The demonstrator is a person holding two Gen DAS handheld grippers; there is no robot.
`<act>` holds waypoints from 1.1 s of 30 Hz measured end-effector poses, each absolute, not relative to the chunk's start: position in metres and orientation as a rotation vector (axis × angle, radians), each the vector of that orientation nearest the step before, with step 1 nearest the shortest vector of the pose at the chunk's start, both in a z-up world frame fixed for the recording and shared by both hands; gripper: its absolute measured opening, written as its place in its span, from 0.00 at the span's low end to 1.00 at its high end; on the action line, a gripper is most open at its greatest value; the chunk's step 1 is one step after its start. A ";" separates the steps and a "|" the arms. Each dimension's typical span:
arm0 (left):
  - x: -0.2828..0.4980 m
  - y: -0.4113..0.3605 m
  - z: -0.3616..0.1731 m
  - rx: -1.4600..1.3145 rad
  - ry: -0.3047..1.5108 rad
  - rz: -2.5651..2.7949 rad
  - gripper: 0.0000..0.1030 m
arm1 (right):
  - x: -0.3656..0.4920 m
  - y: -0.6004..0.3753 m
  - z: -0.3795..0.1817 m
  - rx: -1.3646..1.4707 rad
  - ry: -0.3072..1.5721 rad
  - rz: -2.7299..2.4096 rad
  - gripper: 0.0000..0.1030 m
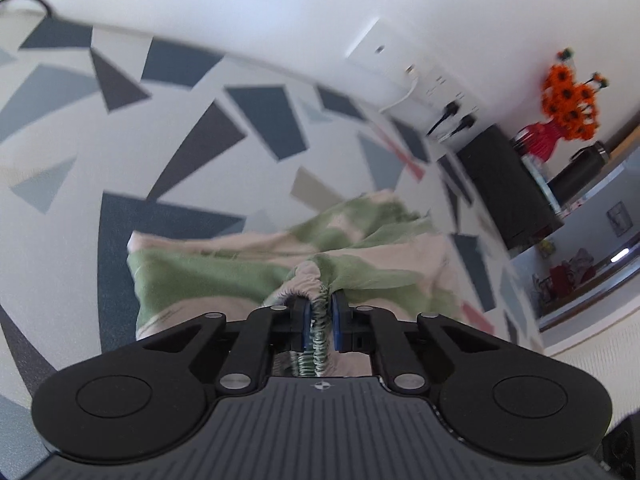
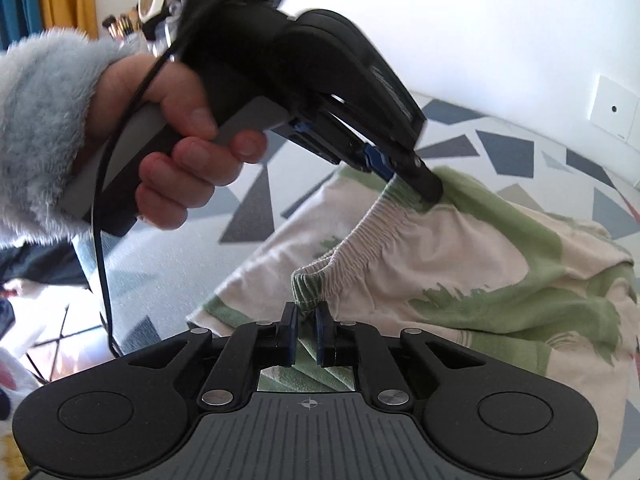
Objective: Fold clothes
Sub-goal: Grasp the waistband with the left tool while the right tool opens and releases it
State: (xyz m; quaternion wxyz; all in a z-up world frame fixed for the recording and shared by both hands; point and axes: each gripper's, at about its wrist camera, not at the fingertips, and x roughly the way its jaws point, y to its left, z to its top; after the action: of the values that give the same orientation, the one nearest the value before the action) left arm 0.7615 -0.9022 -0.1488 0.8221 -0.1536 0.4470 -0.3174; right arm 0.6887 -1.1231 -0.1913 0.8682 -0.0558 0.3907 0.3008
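Green-and-cream shorts (image 2: 460, 264) spread on a bed sheet (image 1: 168, 152) patterned with grey and blue triangles. Left gripper (image 1: 319, 312) clamped tight on the gathered elastic waistband (image 2: 360, 236), pads pinching the ruched fabric. Right gripper (image 2: 306, 330) closed narrow on the waistband's green end, nearer the camera. Seen from the right wrist: a hand (image 2: 180, 148) in a fluffy pale-blue sleeve (image 2: 44, 120) gripping the left tool's handle. Orange flowers (image 1: 572, 96) in a red vase beyond the bed.
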 end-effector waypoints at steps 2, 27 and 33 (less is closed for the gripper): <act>0.755 -0.899 -0.141 -0.315 0.915 -0.648 0.09 | 0.687 -1.129 -0.185 -0.078 0.803 0.643 0.07; 0.763 -0.902 -0.185 -0.205 0.990 -0.417 0.13 | 0.658 -1.270 -0.205 0.032 0.910 0.171 0.28; 0.764 -0.900 -0.180 -0.244 1.015 -0.385 0.17 | 0.646 -1.266 -0.207 -0.043 0.943 0.191 0.29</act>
State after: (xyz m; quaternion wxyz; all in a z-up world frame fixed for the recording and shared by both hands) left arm 0.7642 -0.9004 -0.1803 0.8492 -0.1159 0.4817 -0.1828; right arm 0.6463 -1.2664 -0.2070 0.8863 -0.0208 0.4533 0.0920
